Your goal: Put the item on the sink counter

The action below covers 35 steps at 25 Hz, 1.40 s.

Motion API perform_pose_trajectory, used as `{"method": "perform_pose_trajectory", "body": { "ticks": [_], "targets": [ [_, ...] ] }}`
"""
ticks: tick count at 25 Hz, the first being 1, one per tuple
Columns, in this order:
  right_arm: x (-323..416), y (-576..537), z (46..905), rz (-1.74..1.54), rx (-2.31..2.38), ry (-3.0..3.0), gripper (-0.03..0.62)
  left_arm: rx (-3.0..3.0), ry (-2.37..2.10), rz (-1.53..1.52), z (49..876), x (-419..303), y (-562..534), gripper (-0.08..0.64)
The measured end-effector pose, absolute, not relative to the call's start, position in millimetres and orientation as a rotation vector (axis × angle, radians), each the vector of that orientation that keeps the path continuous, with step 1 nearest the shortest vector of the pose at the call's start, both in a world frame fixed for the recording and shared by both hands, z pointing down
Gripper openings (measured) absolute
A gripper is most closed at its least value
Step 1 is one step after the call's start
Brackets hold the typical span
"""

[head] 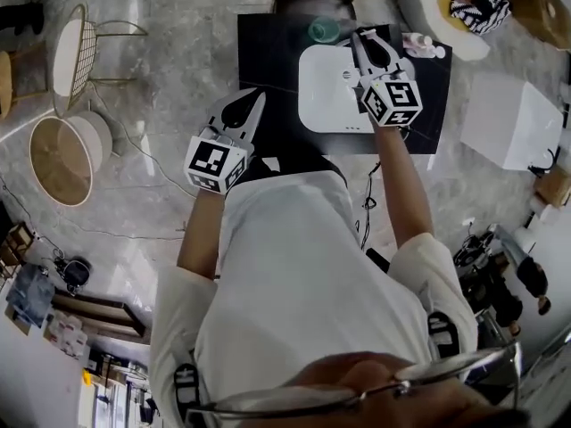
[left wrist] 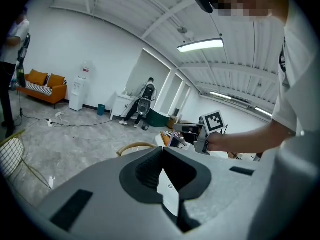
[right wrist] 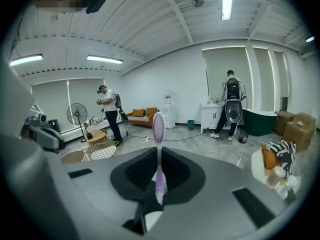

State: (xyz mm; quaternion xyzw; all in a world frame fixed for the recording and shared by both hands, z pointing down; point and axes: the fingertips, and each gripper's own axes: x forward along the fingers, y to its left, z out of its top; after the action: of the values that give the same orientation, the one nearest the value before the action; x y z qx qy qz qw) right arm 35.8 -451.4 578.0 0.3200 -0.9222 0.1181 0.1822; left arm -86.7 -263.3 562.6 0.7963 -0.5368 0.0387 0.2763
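Left tool (head: 251, 105) held just ahead of chest, jaws together, nothing between. Left forearm (head: 198, 243) bent, close to body. Right arm (head: 403, 190) stretched forward, right tool (head: 361, 38) out front, jaws clamped on toothbrush (right wrist: 158, 176), brush upright.

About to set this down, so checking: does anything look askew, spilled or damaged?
Nothing stands out. The purple toothbrush sits straight, pinched in the right tool; the sink counter shows no spill or damage.

surface: black sink counter (head: 263, 56) | on it: white basin (head: 321, 92), green cup (head: 323, 30), small bottles (head: 423, 46) at right end
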Motion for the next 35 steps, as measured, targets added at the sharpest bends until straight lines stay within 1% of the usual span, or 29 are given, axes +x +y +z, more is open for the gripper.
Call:
{"method": "perform_pose_trajectory", "body": {
  "ticks": [13, 21, 32, 34, 35],
  "targets": [
    [9, -483, 668, 0.330, 0.756, -2.542, 0.032, 2.038, -1.496, 0.111, 592, -78, -270, 0.005],
    [2, -479, 711, 0.181, 0.617, -2.418, 0.032, 1.977, -1.532, 0.117, 603, -83, -262, 0.005],
    [-14, -461, 743, -0.022, 0.407, -2.305, 0.037, 1.938, -1.559, 0.108, 610, -83, -246, 0.005],
    [-16, -459, 749, -0.042, 0.378, -2.286, 0.041, 1.931, -1.566, 0.106, 611, -84, -243, 0.005],
    [-16, -458, 751, -0.046, 0.364, -2.276, 0.053, 1.928, -1.569, 0.106, 612, -85, -242, 0.005]
  ]
}}
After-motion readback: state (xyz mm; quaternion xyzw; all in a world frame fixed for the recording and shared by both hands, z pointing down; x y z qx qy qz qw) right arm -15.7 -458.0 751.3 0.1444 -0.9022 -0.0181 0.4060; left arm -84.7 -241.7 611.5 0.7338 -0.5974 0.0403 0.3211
